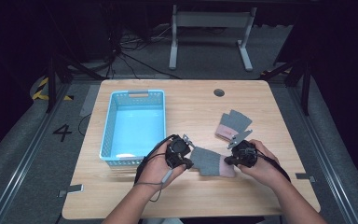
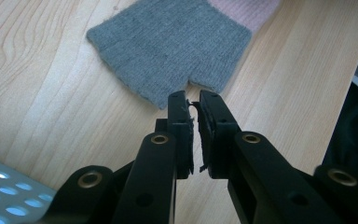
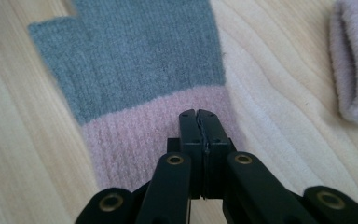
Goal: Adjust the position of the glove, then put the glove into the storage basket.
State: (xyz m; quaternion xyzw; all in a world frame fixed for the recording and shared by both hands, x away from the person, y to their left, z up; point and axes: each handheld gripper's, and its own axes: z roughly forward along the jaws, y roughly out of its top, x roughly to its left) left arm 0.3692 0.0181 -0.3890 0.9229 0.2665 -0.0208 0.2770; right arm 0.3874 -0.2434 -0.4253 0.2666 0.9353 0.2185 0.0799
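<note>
A grey knit glove with a pink cuff point(image 1: 212, 162) lies flat on the wooden table point(image 1: 191, 107) between my two grippers. My left gripper point(image 1: 187, 163) sits at its grey finger end point(image 2: 168, 51). Its jaws point(image 2: 193, 99) are drawn together to a thin slit, tips at the fabric's edge, nothing clearly pinched. My right gripper point(image 1: 228, 160) is shut, its tips point(image 3: 199, 114) resting over the pink cuff point(image 3: 135, 140). A second matching glove point(image 1: 233, 125) lies just beyond the right gripper, and its pink cuff point(image 3: 354, 60) is at the right edge of the right gripper view.
A light blue perforated basket point(image 1: 135, 95) stands on the left half of the table, its corner point(image 2: 4, 196) beside my left gripper. A round cable hole point(image 1: 219, 92) sits near the far edge. Bare wood lies at the front and right.
</note>
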